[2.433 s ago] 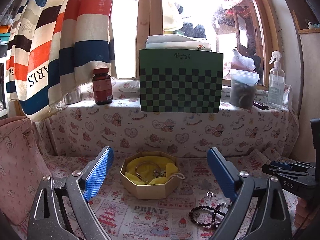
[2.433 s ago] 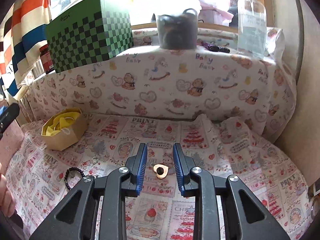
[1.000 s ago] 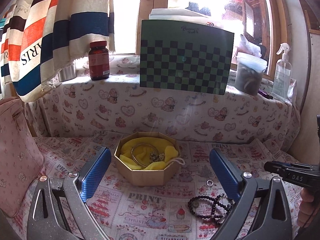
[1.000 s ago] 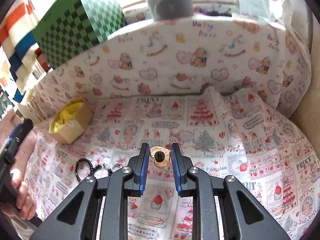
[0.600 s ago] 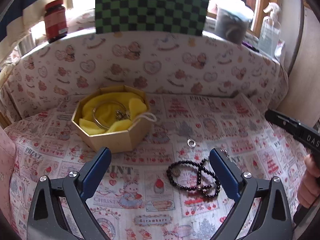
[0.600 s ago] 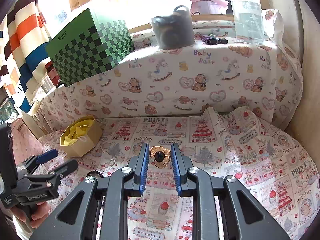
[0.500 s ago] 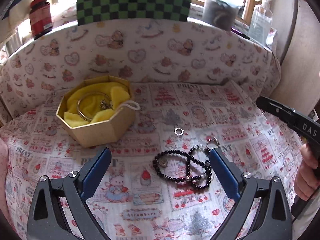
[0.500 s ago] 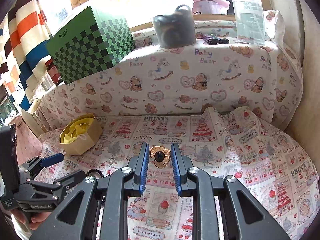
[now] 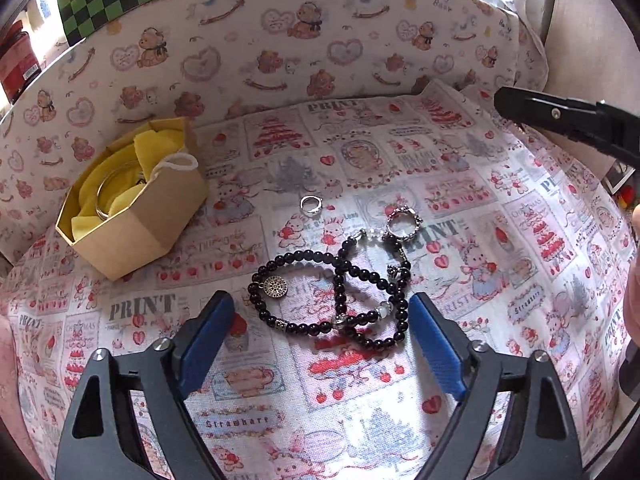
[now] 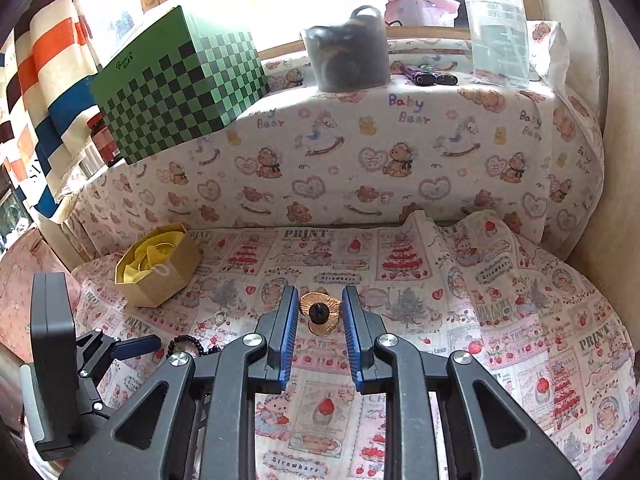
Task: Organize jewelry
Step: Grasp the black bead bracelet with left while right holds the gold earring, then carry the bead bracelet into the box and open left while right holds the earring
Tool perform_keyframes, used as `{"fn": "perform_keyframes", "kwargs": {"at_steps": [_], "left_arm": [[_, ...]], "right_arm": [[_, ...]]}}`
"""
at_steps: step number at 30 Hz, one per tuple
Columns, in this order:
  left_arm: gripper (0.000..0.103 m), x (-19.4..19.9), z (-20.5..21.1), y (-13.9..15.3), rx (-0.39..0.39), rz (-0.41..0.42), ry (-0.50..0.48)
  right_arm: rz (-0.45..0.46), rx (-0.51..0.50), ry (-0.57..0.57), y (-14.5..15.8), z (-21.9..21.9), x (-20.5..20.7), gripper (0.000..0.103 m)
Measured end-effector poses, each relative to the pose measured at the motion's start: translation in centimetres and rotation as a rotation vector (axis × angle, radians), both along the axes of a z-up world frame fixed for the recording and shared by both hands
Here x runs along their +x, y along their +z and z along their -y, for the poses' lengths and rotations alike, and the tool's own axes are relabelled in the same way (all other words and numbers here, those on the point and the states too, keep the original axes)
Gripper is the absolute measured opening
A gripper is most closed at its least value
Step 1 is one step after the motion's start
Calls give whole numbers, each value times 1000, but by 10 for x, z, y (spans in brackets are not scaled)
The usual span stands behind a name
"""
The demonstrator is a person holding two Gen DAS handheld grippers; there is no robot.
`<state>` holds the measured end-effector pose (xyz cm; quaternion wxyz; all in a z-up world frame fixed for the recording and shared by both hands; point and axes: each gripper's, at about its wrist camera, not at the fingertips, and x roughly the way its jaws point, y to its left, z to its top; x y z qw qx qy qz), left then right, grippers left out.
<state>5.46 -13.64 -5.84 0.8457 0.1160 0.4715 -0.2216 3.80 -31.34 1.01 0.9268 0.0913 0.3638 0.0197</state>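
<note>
The left claw (image 9: pixel 320 320) points down over the black bead bracelets (image 9: pixel 332 292) on the counter (image 9: pixel 500 240), its jaws closing, pads not touching them. The right claw (image 10: pixel 320 316) grips a gold brooch (image 10: pixel 320 314). Two rings (image 9: pixel 311 205) lie near the box (image 9: pixel 128 216).

Left gripper (image 9: pixel 320 316): black frame showing, blue ridged pads (image 9: pixel 208 336) lining fingers, shiny round screws sitting on top. Right gripper (image 10: pixel 319 320): looking same, black arms with triangle holes, blue pads.
</note>
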Motion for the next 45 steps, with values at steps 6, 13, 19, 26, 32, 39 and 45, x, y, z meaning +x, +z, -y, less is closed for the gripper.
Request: {"fn": "perform_keyframes", "kwargs": {"at_steps": [6,13,19,26,32,39,45], "left_arm": [[26,8,-17,6,-40,-15,51],[11,22,-37,13,-138,-54,102],[10,11,-57,42,-241,59,136],[5,0,-82,73,-432,200,137],[5,-11,-103,96,-533,309,170],[5,-7,-126,100,-612,318,223],[5,-23,-140,115,-675,403,211]], "right_arm": [[-2,-11,-1,-2,-2,0,24],[-4,-17,-6,-3,0,0,24],[8,-22,-7,-1,-1,-1,24],[12,-20,-4,-1,0,-2,24],[20,-27,-2,0,-1,-3,24],[21,-28,1,0,-2,-2,24],[24,-41,6,0,-4,-2,24]]}}
